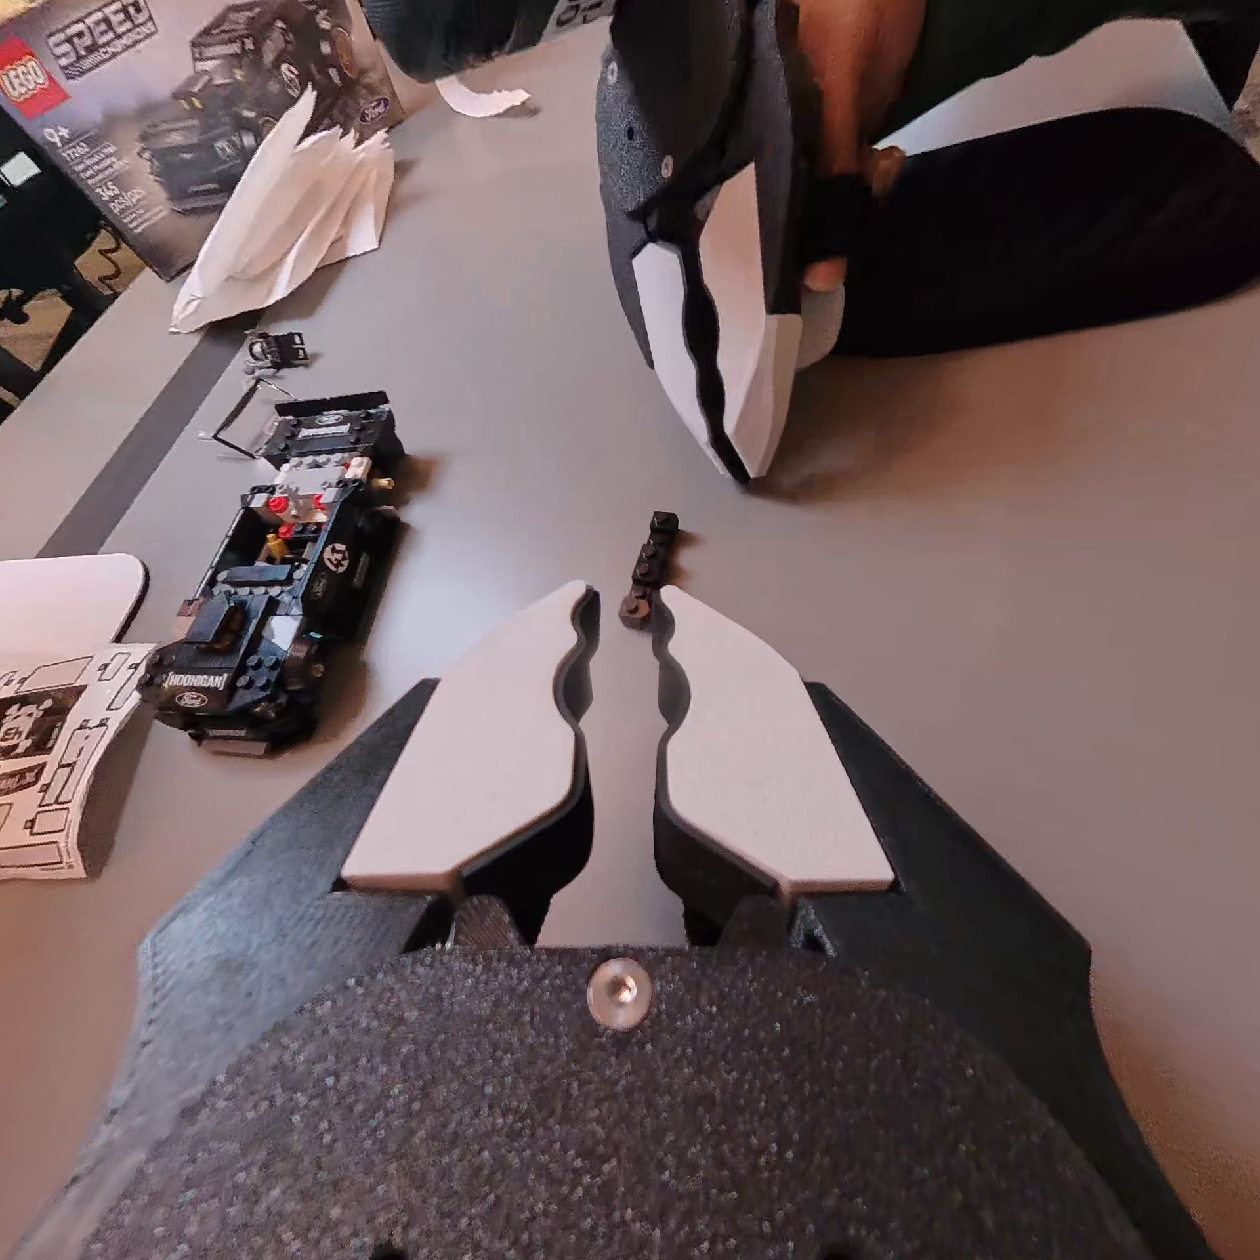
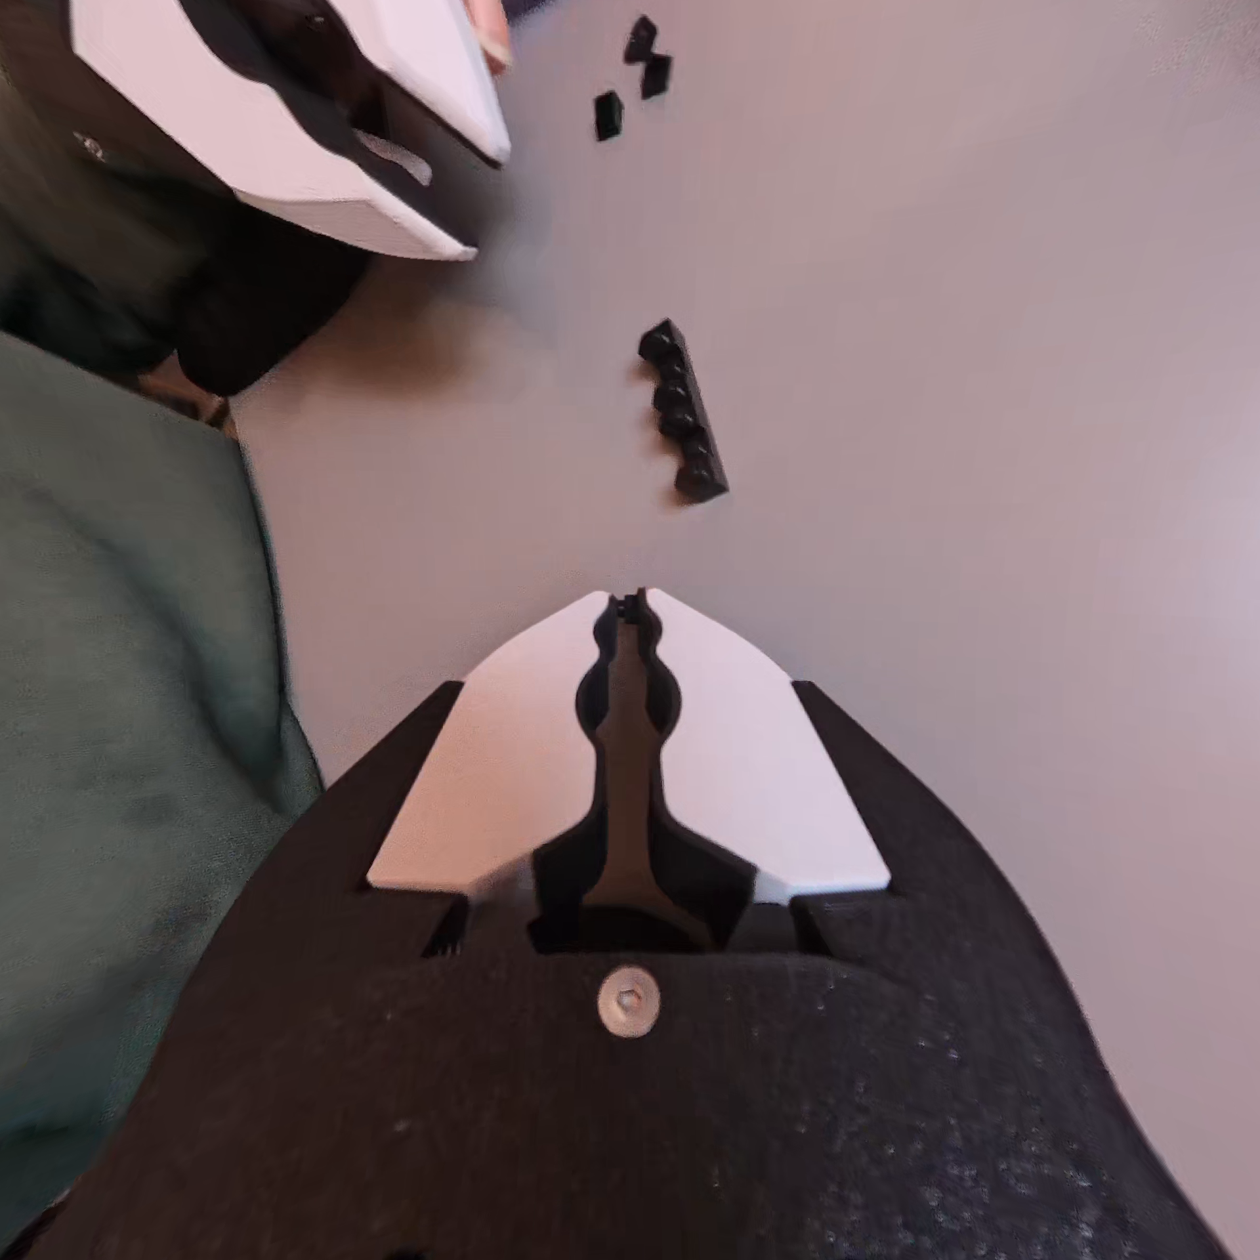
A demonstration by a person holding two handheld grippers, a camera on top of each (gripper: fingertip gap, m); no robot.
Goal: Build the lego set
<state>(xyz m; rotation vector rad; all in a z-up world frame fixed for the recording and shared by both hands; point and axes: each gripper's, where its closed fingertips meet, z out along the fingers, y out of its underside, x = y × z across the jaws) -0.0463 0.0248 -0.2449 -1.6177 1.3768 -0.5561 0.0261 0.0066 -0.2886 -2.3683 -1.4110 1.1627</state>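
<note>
A long black studded plate point(image 1: 653, 553) is seen lying flat on the grey table point(image 1: 954, 682), and it serves as the landmark here. The left gripper point(image 1: 628, 603) is held just behind its near end, the white fingers point(image 1: 504, 736) parted narrowly, with a small dark round piece point(image 1: 634, 609) lying between the tips; nothing is clamped. The right gripper point(image 2: 628, 600) is held near the plate's other end, its fingers almost closed on a tiny black piece point(image 2: 628, 609) pinched at the very tips. Well to the left of the plate, the partly built black car point(image 1: 273, 579) is set, with a sticker sheet point(image 1: 54, 757) beside it. Farther off behind the car, torn white paper bags point(image 1: 293, 218) and the set's box point(image 1: 157, 102) are found.
</note>
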